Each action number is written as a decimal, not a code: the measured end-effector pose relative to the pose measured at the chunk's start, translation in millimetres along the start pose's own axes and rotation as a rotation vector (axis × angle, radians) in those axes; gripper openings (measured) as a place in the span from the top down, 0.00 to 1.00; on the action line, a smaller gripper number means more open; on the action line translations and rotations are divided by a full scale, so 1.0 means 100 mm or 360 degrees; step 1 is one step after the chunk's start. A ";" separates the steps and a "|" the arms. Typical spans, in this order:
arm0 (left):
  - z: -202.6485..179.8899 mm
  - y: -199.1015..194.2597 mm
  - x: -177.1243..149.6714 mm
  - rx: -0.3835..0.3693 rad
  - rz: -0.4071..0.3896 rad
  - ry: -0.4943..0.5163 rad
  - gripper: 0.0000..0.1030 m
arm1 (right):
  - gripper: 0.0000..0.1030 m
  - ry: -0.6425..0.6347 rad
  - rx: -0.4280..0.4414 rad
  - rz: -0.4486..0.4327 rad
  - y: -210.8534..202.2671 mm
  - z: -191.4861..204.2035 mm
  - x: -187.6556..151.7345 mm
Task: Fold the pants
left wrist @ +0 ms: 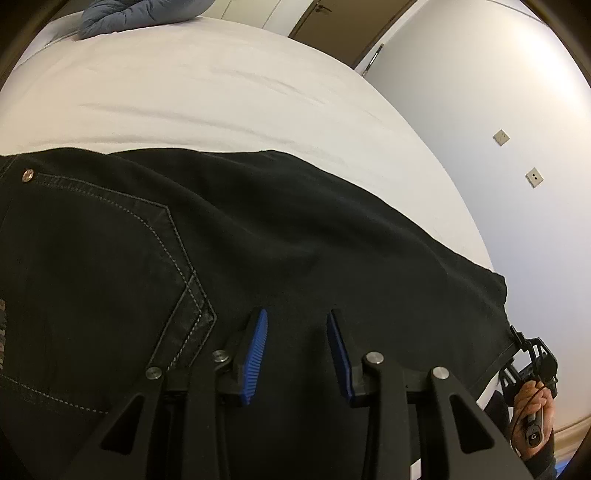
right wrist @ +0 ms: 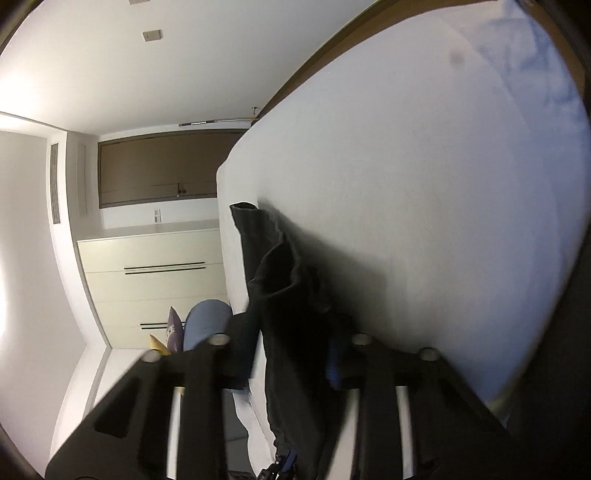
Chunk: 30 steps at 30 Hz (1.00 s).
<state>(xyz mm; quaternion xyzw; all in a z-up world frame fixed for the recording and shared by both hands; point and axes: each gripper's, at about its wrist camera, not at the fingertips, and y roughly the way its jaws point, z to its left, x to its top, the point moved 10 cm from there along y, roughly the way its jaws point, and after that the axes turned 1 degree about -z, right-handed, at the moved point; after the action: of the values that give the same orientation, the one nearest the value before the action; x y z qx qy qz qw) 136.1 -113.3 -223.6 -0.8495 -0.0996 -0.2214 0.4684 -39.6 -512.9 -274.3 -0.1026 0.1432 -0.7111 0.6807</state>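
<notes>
Lying flat across the white bed (left wrist: 221, 92), black pants (left wrist: 258, 229). Left gripper (left wrist: 297, 332) parted above the seat, grasping nothing; right gripper (right wrist: 291, 354) clamped on the leg end. Early folding step, probably; next, carrying that end over toward the waistband.

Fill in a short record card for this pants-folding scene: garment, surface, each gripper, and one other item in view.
garment: black pants, spread on the bed, back pocket stitching facing up
surface: white bed sheet
left gripper: open above the pants, blue pads apart, nothing between them
right gripper: blurred, black pant fabric between its fingers; grip cannot be confirmed
other item: blue-grey cloth at the bed's far edge
</notes>
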 end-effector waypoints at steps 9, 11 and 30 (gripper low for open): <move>0.00 0.02 0.01 -0.0016 0.0000 -0.0022 0.65 | 0.93 -0.0367 -0.0271 -0.0089 -0.01 0.32 -0.04; 0.01 0.02 0.01 -0.0028 0.0001 -0.0031 0.65 | 0.93 -0.0670 -0.0381 -0.0088 0.00 0.69 -0.19; -0.47 -0.06 0.15 -0.0356 0.0092 -0.0128 0.07 | 0.93 -0.2624 -0.0809 0.0573 1.28 0.64 -3.31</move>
<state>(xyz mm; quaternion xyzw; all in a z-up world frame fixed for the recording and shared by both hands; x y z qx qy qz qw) 134.1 -149.8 -190.3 -0.9072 -0.0685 -0.1833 0.3726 119.9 -190.7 -241.9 -0.7074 -0.2256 -0.2393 0.6257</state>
